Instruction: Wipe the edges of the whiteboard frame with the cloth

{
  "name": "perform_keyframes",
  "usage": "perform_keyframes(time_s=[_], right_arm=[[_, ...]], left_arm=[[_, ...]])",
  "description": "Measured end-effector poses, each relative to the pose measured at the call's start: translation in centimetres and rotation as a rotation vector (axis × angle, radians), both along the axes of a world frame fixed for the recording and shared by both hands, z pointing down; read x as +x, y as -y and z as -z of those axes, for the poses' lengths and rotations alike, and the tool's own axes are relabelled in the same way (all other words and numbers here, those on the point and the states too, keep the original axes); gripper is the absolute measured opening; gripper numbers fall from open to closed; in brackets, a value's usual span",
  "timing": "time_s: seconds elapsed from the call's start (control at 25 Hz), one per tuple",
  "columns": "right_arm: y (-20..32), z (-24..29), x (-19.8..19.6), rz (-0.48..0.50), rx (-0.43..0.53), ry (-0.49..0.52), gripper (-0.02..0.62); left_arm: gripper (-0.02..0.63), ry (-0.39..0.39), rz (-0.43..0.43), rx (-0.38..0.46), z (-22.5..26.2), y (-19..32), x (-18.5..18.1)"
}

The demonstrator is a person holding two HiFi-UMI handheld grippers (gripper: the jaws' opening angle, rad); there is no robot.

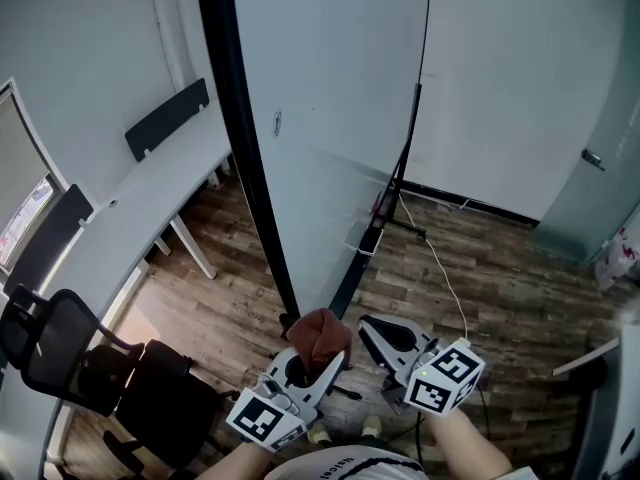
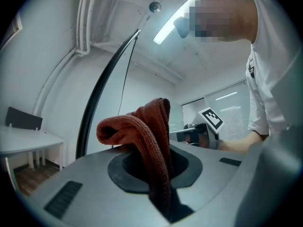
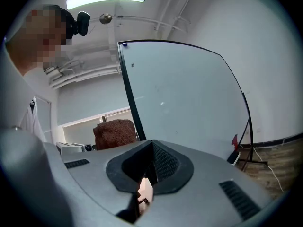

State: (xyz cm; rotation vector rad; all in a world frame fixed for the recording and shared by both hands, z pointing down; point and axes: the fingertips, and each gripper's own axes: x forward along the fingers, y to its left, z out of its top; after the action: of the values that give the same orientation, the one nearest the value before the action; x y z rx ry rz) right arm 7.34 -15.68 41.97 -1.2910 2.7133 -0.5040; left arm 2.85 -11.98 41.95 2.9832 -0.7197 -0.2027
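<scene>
While the cloth is not yet meeting the frame, the entries are running left to right.

Desk: white, lying well to the left of the left hand-held gripper, with an office chair sitting nearer on the same side. Neither is taking part.

Left hand-held gripper: its jaws are clamping together on the cloth, a rust-brown knitted rag that is bunching above the jaw tips and drooping over toward this gripper's left.

Whiteboard frame: a black upright edge, rising ahead of the left hand-held gripper and leaning away to its left. Its lower end is standing just beyond the cloth. In the left gripper view the two are appearing apart.

Whiteboard: a pale panel filling the space ahead of both grippers, to the right of that black edge.

Right hand-held gripper: hovering just right of the left one above the wood floor, jaws drawn together and carrying nothing.

Step in hand, as a judgement: bringing the cloth onto the near upright edge.

- The free bunch above the tips, not the jaw plastic, should be pressing on the black strip.
- The cloth should be wrapping the edge's face and side.
- The stroke should be travelling along the edge in one steady line.
- The board is looking free-standing, so heavy pressure may be rocking it, and the idle right gripper could be steadying the panel.
</scene>
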Motion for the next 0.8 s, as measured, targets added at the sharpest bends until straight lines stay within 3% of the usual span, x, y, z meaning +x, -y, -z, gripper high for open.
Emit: perform_keyframes(time_s=[0.28, 0.8], right_arm=[[-0.5, -0.4, 3.8, -0.023, 0.002, -0.044, 0.003], [-0.4, 0.3, 7.2, -0.004, 0.028, -0.051, 0.003]], left_arm=[[0.061, 0.005, -0.002, 0.002, 0.1, 0.2, 3.9], [0.061, 0.022, 0.007, 0.026, 1.0, 0.5, 8.0]])
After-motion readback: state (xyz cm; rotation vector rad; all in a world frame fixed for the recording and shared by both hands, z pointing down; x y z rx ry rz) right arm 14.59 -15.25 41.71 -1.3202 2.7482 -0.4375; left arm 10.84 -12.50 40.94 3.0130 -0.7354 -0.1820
